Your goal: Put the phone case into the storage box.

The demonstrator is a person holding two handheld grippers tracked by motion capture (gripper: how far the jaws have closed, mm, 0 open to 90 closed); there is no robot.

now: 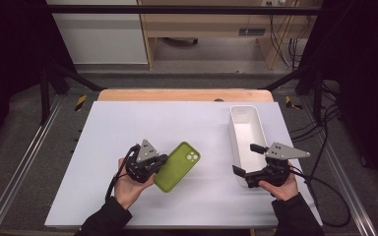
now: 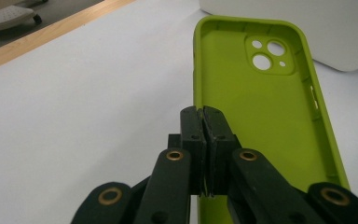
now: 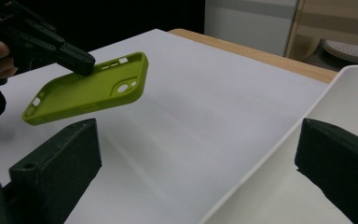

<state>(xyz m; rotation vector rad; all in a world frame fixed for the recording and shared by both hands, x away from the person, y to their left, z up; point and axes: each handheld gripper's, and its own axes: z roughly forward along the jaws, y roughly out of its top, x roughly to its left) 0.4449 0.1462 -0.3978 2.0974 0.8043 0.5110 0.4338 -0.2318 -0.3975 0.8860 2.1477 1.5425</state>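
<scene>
A lime-green phone case [image 1: 178, 167] hangs tilted a little above the white table sheet [image 1: 142, 123], hollow side up. My left gripper [image 1: 161, 160] is shut on its long side wall; in the left gripper view the two jaws [image 2: 203, 113] pinch the case [image 2: 261, 121] at its left rim. In the right gripper view the case [image 3: 88, 88] floats clear of the table, with the left gripper [image 3: 80, 63] clamped on its far edge. My right gripper [image 1: 248, 160] stands open, jaws wide [image 3: 196, 135] on either side of the near left wall of the white bin [image 1: 232, 132], holding nothing.
The long white bin [image 3: 270, 158] lies at the table's right side and looks hollow with nothing in it. A wooden table edge [image 1: 184, 95] runs along the back. Cables trail off to the right of the table [image 1: 325, 187].
</scene>
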